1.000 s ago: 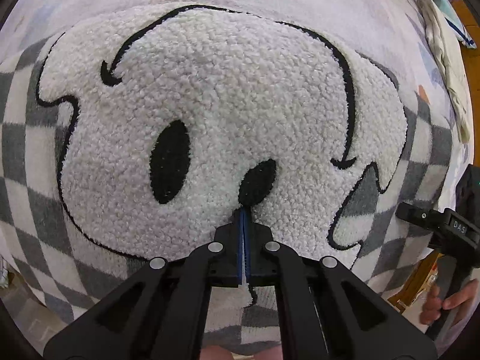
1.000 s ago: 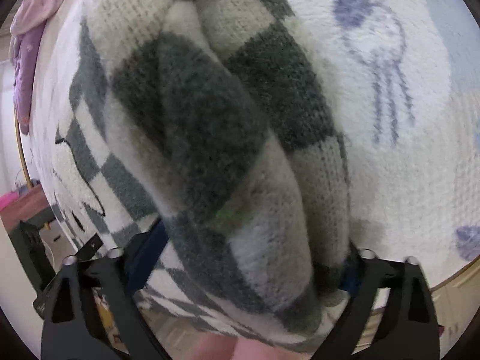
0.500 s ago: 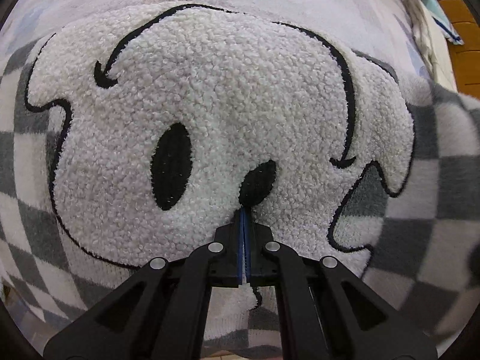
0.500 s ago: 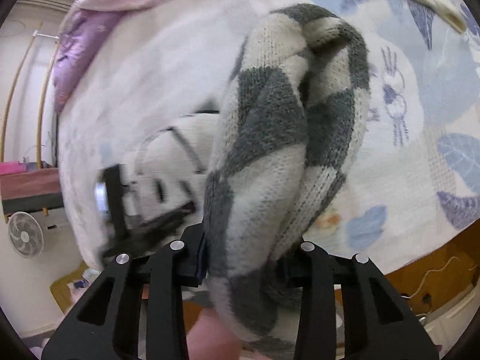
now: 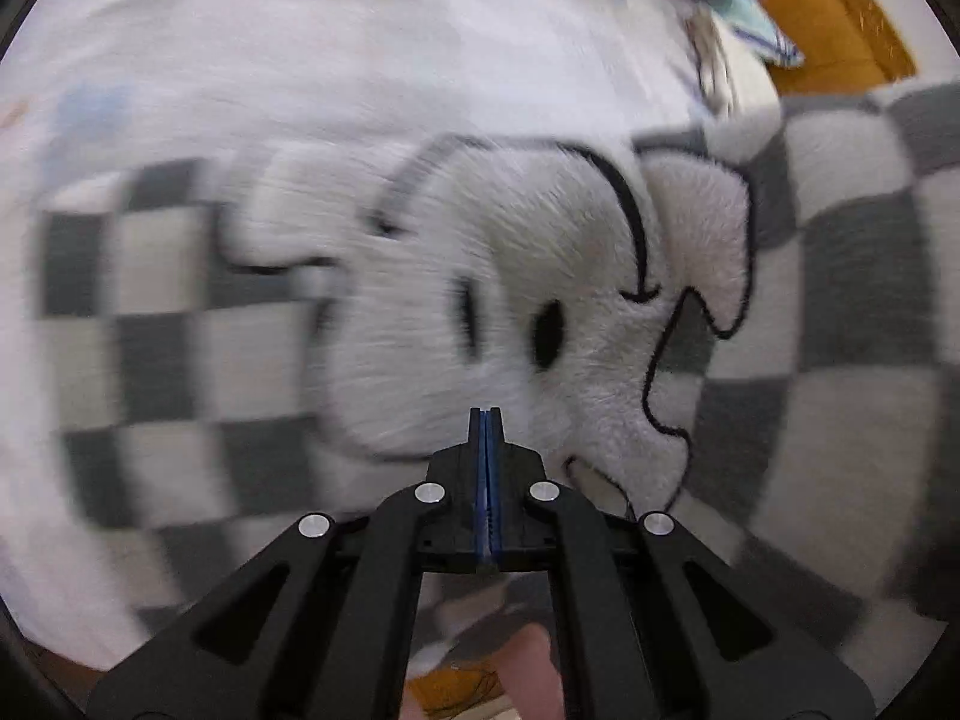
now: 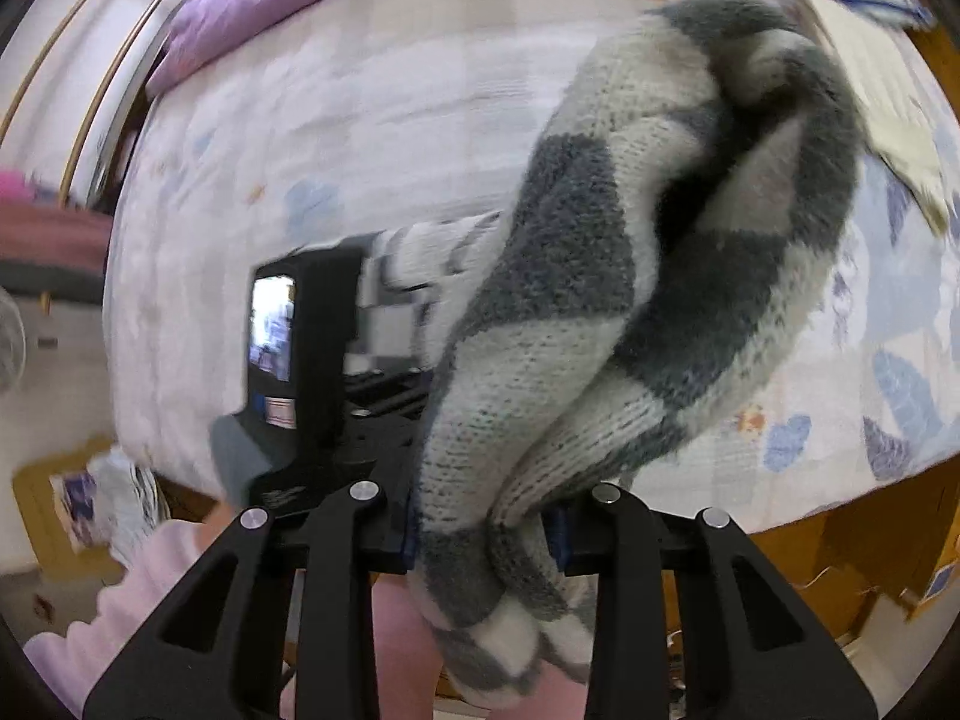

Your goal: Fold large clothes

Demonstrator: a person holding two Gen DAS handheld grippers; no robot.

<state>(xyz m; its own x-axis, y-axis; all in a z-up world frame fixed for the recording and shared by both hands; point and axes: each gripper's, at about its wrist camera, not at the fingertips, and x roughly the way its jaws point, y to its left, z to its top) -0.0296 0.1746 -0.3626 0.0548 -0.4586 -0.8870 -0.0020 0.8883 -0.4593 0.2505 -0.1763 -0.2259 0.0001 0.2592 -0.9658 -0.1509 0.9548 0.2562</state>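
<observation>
My left fingers (image 5: pixel 486 420) are pressed together above the checkered sweater (image 5: pixel 540 312) on the bed (image 5: pixel 300 60); my right fingers (image 6: pixel 486 531) clamp one bunched fold of it, lifted. That thick wad could slip or drag the fold crooked. One sweater, two grippers.

No text, brand or number can be read in either view; the small lit screen (image 6: pixel 271 320) on the black device and the label below it are too blurred.
</observation>
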